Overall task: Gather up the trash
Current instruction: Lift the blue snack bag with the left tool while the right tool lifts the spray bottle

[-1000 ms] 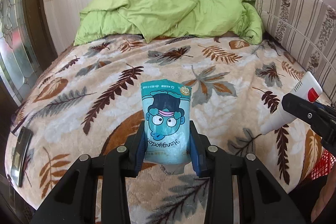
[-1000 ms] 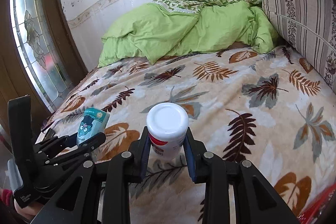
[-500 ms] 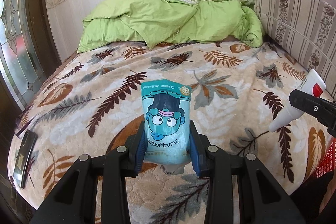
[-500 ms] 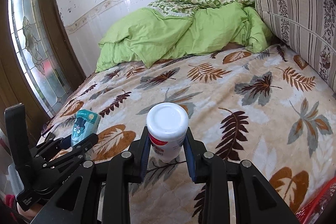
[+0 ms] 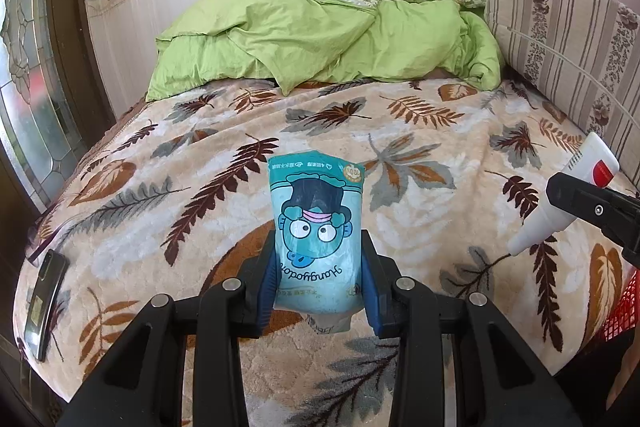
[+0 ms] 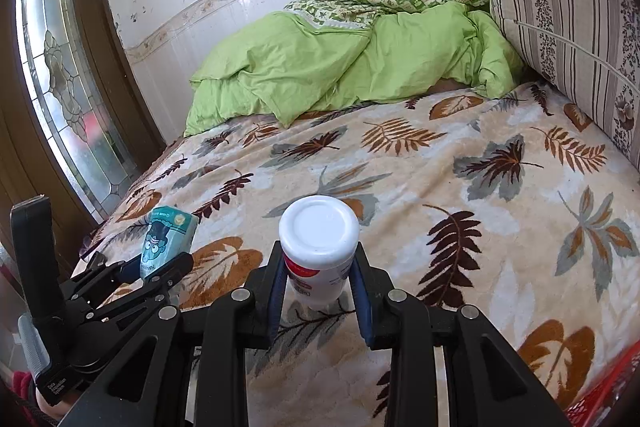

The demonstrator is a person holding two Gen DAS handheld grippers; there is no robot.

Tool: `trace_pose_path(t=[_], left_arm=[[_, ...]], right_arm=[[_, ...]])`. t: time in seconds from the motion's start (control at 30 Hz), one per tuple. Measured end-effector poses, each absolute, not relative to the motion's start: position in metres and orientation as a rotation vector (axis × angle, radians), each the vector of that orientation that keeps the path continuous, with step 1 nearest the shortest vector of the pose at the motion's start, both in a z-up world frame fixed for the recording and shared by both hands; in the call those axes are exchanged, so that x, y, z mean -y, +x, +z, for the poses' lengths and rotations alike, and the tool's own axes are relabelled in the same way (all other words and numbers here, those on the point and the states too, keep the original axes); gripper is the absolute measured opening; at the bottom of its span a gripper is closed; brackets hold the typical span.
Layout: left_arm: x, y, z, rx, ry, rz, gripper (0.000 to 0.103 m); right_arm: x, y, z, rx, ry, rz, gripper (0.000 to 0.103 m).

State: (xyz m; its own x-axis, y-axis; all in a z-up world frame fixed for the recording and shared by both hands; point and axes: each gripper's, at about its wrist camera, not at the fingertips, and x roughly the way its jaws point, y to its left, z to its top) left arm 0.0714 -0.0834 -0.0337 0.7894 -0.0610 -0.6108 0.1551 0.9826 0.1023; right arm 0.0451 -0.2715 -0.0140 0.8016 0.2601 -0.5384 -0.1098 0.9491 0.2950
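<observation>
Nothing has moved: left tool (image 5: 318, 279) still grips teal pouch (image 5: 316, 239), right tool (image 6: 320, 283) white bottle (image 6: 319, 247), above leaf blanket (image 6: 440, 187).

A glossy teal plastic pouch (image 5: 316, 239) and a smooth white plastic bottle (image 6: 319, 251) sit in matt black grippers with blue rubbery pads (image 5: 267, 279), above a bed whose fleece blanket (image 5: 420, 155) looks plush beside a smooth, creased green cloth duvet (image 5: 320, 39).
</observation>
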Motion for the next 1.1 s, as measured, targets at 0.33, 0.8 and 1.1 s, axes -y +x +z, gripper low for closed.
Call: trace_pose_path(t=[0.33, 0.8, 1.1], left_arm=[[0.0840, 0.0720, -0.0345, -0.653, 0.152, -0.115, 0.035], [0.0856, 0.0716, -0.0344, -0.653, 0.156, -0.119, 0.035], [0.0861, 0.0715, -0.0345, -0.654, 0.158, -0.124, 0.035]], right_arm=[[0.2718, 0.0458, -0.0150, -0.610, 0.261, 0.204, 0.032], [0.2730, 0.0458, -0.0152, -0.607, 0.270, 0.203, 0.032], [0.2734, 0.0453, -0.0152, -0.606, 0.273, 0.201, 0.032]])
